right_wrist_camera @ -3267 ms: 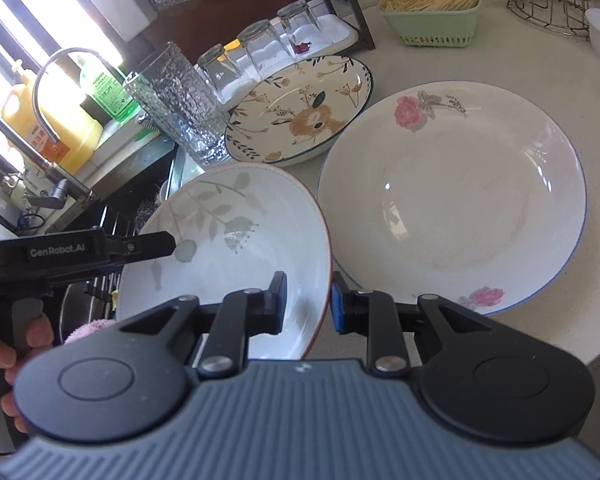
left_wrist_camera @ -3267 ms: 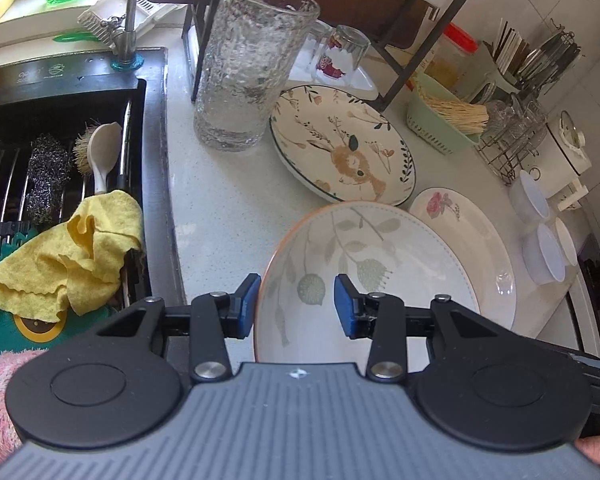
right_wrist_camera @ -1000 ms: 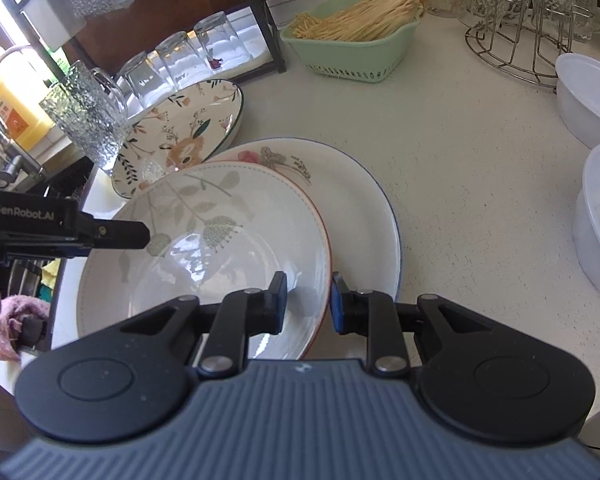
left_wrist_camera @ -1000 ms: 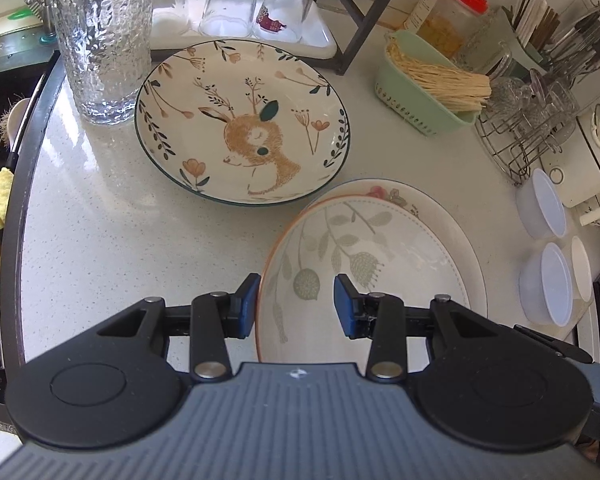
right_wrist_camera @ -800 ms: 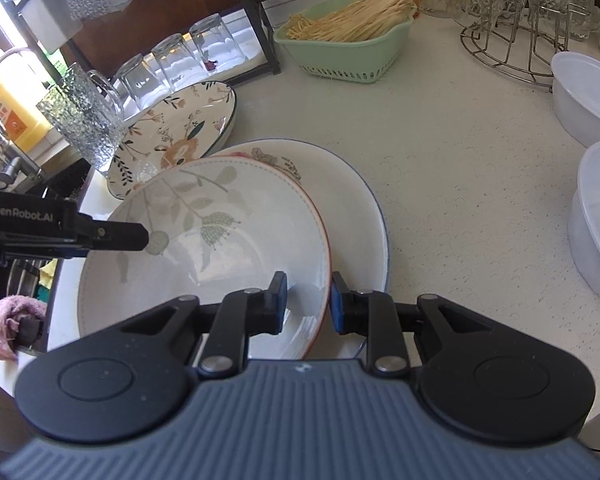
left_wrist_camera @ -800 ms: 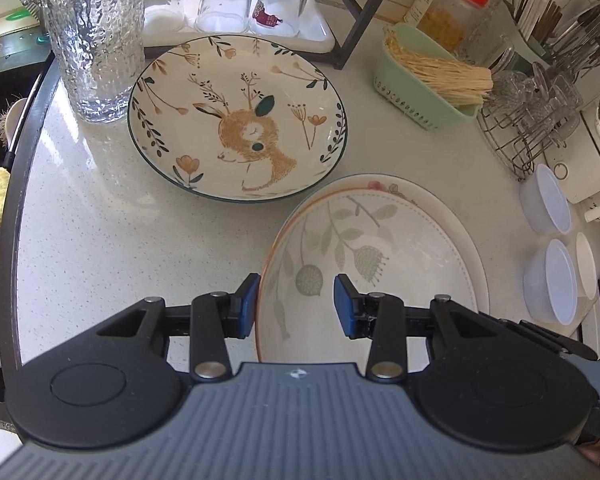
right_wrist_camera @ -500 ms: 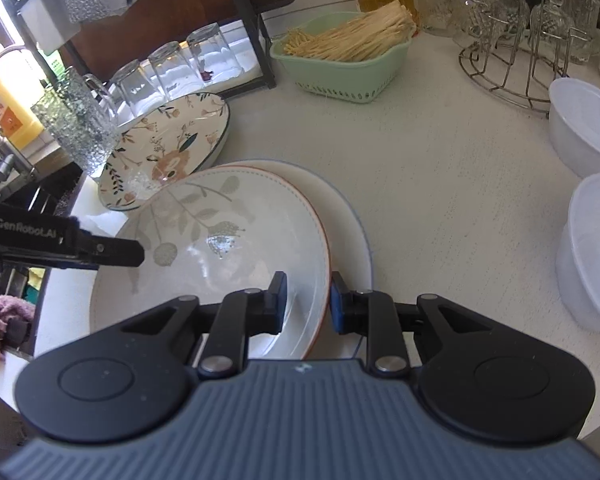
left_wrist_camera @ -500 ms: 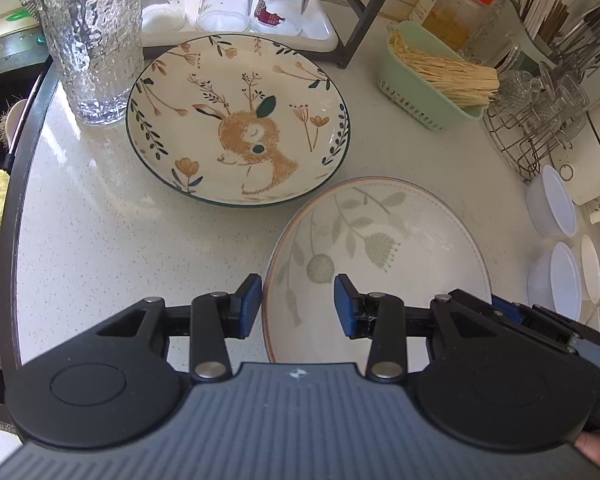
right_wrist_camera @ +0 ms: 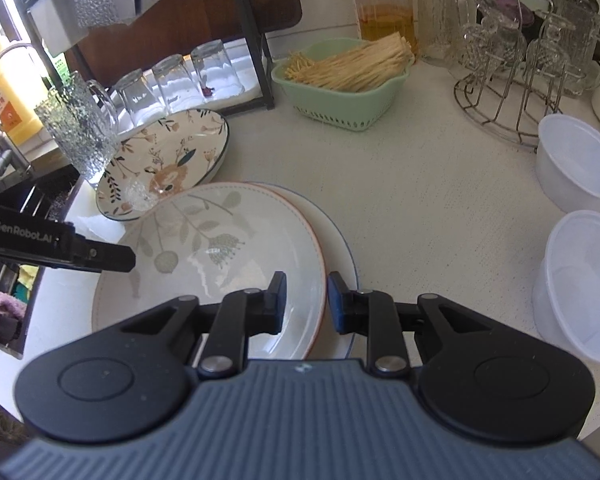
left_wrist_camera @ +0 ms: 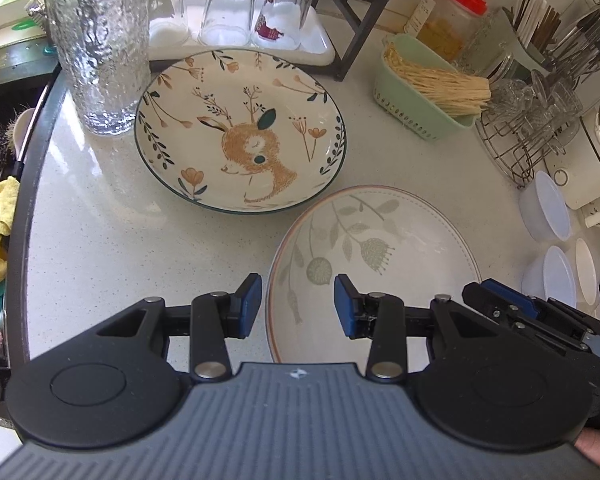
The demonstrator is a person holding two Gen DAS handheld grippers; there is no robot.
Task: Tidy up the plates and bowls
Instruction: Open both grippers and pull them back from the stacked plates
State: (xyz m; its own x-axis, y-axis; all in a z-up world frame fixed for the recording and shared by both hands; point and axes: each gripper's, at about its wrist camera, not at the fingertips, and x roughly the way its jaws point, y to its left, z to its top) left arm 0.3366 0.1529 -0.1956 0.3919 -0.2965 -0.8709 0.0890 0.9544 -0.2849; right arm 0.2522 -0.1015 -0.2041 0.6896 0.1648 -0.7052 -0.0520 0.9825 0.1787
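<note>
Speckled white counter (right_wrist_camera: 420, 208) is being taken up on most sides — a sink at the left edge, a tray of upturned glasses (left_wrist_camera: 228, 12) at the back, a green basket (right_wrist_camera: 348, 92) and a wire rack (right_wrist_camera: 512, 100) behind, two plastic tubs (right_wrist_camera: 580, 280) at the right. Open room is being left only in the middle stretch between the basket and the plates.

The leaf-patterned plate (right_wrist_camera: 220, 248) is being held on top of the blue-rimmed plate (right_wrist_camera: 340, 240), whose edge is showing just past it on the right. Its right rim is being clamped between the pads of the right hand-held gripper (right_wrist_camera: 304, 300). The left hand-held gripper (left_wrist_camera: 298, 304) is being kept apart, its pads straddling the plate's left rim without pressing on it. The deer plate (left_wrist_camera: 240, 132) is lying just beside, close to the tall textured glass (left_wrist_camera: 96, 44) — whether the two plates' edges are touching cannot be told.
</note>
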